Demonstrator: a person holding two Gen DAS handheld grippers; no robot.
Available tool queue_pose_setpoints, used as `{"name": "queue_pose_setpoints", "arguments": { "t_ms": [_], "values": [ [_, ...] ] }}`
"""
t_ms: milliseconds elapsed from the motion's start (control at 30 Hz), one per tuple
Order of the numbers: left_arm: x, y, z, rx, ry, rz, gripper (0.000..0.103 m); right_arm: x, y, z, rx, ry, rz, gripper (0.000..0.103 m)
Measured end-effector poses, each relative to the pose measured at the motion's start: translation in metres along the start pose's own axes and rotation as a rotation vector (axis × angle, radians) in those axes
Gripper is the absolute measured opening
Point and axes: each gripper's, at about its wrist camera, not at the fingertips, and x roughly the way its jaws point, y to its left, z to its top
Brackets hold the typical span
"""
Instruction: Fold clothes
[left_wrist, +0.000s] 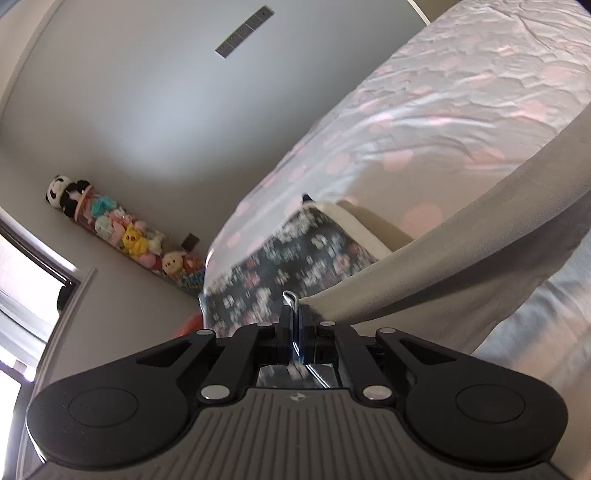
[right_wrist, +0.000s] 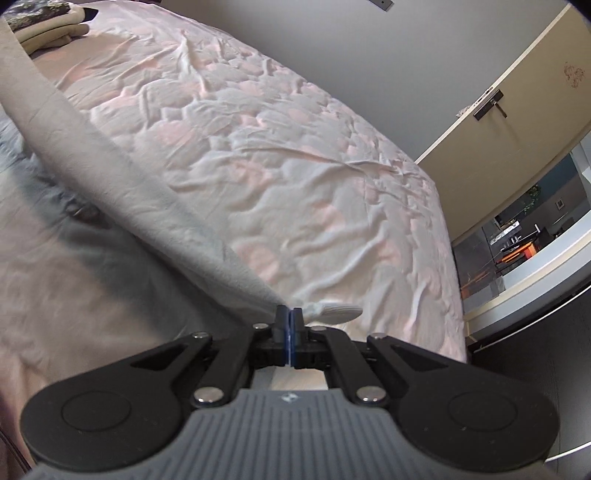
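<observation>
Left gripper (left_wrist: 295, 314), right gripper (right_wrist: 290, 317): both clamped tight on the beige garment (right_wrist: 110, 173), which we hold stretched between them above the bed (right_wrist: 295, 166). We keep the edge taut and level. Beyond: folded pile (left_wrist: 295, 254).

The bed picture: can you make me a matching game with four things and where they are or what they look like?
Things:
1. beige garment
2. plush toys
3. folded clothes
4. bedsheet

Descriptions:
A. lined up along the wall
B. wrinkled, with pink dots
C. stretched between the left gripper and right gripper
D. stacked on the bed

Pairs: 1-C, 2-A, 3-D, 4-B
</observation>
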Motion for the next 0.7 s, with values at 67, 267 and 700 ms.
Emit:
{"name": "queue_pose_setpoints", "arguments": {
  "t_ms": [67,267,700],
  "values": [
    [-0.008,-0.005,-0.011,-0.007,0.003,-0.009,0.001,-0.008,0.011,-0.016,0.005,0.005,0.009,0.000],
    [-0.031,-0.020,-0.043,-0.035,0.019,-0.041,0.001,-0.010,0.038,-0.056,0.047,0.042,0.050,0.000],
    [-0.036,-0.052,-0.086,-0.037,0.127,-0.104,0.001,0.025,0.061,-0.093,0.107,0.180,0.127,0.001]
  ]
}}
